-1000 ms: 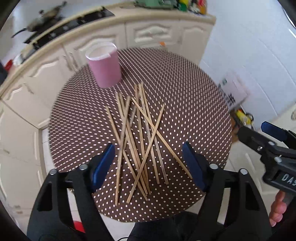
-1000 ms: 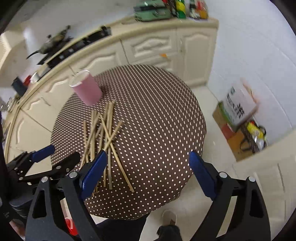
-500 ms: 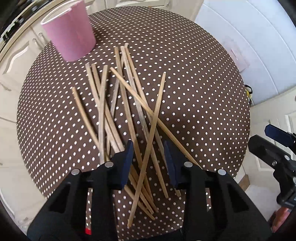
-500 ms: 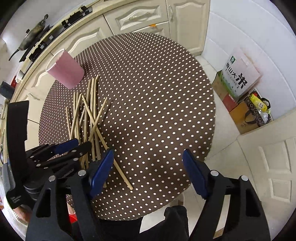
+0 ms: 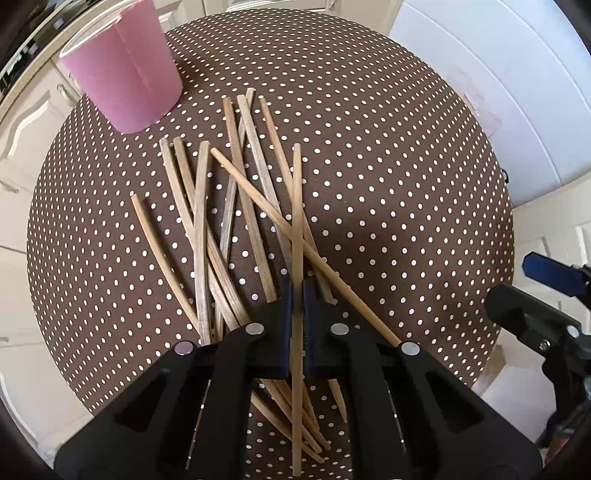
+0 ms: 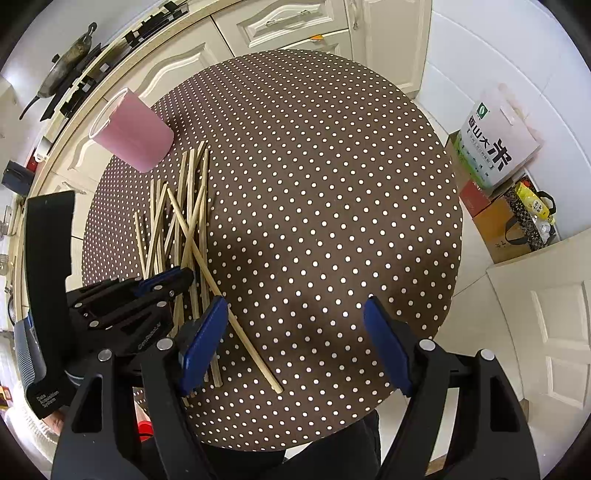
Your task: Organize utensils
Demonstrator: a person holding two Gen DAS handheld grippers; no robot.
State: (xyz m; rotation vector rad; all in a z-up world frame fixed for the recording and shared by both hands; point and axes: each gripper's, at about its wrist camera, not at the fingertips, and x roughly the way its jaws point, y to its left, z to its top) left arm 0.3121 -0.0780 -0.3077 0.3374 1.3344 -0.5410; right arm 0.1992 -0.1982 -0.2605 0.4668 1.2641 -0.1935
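Several bamboo chopsticks lie criss-crossed on a round brown polka-dot table, with a pink cup standing upright just beyond them. My left gripper points down onto the near end of the pile and is shut on one chopstick, which runs straight out between its pads. From the right wrist view the same pile and cup sit at the left. My right gripper hangs open over bare tablecloth to the right of the pile, nothing between its fingers. The left gripper shows beside it.
Cream kitchen cabinets curve behind the table, with a hob and a pan on the counter. On the floor to the right stand a rice bag, a cardboard box and a white door. The table's right half is bare cloth.
My left gripper came down onto the pile and its jaws closed on one chopstick. The right gripper sank a little toward the table and stayed open.
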